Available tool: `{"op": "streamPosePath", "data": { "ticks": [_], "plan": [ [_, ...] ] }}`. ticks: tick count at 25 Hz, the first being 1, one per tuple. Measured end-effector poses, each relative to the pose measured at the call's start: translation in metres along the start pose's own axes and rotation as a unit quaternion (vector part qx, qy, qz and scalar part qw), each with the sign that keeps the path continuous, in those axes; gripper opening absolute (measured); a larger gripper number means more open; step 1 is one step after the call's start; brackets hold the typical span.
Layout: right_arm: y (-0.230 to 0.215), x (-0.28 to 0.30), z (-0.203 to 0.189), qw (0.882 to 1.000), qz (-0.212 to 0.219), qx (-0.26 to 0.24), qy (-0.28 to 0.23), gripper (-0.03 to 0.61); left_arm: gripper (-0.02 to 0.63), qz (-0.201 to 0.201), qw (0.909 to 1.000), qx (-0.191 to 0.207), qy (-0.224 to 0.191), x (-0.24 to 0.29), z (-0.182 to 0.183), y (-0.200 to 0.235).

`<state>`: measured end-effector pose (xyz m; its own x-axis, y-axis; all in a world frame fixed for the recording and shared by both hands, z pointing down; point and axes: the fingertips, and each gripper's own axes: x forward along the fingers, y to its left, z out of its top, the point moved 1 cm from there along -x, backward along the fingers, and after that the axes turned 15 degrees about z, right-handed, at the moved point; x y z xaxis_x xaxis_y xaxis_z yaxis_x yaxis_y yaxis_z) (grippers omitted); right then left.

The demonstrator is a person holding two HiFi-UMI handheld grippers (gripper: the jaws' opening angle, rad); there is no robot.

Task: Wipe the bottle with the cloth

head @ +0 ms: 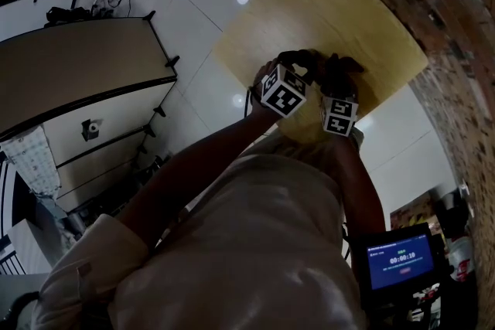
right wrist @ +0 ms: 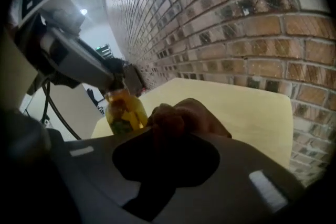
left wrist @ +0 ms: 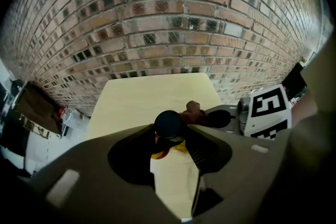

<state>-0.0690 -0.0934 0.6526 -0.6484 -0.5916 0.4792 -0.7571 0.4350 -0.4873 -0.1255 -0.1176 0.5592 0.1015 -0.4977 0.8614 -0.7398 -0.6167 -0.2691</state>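
Observation:
A small bottle (left wrist: 169,124) with a black cap and yellow contents sits upright between my left gripper's (left wrist: 171,132) jaws, which are shut on its neck above the pale wooden table (left wrist: 142,97). From the right gripper view the bottle (right wrist: 125,111) hangs from the left gripper (right wrist: 116,80), just left of a bunched brown cloth (right wrist: 181,118). My right gripper (right wrist: 173,131) is shut on that cloth, which is close beside the bottle's side. In the head view both grippers, left (head: 297,62) and right (head: 340,72), meet over the table's near edge (head: 325,11); the bottle is hidden there.
A brick wall (left wrist: 168,18) runs close behind the table. In the head view a long white cabinet (head: 85,89) stands to the left across the tiled floor (head: 193,19). A lit screen (head: 400,259) sits at the lower right.

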Motion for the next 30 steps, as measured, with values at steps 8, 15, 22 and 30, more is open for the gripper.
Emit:
{"op": "streamPosePath", "data": {
  "ticks": [8,15,22,30],
  "plan": [
    [-0.014,0.025,-0.06,0.989,0.014,0.002,0.146,0.064,0.189,0.022,0.9992,0.004,-0.033,-0.01,-0.002,-0.005],
    [-0.03,-0.015,-0.037,0.997,0.004,0.014,0.075,0.064,0.186,0.045,0.9974,-0.041,-0.04,-0.01,-0.01,0.007],
    [0.029,-0.039,0.04,0.988,0.125,-0.025,-0.089,0.064,0.178,0.07,0.967,-0.243,-0.025,0.003,-0.007,0.033],
    [0.059,-0.01,0.06,0.977,0.189,-0.013,-0.096,0.061,0.167,0.067,0.9645,-0.255,-0.016,0.014,0.003,0.033]
  ]
}}
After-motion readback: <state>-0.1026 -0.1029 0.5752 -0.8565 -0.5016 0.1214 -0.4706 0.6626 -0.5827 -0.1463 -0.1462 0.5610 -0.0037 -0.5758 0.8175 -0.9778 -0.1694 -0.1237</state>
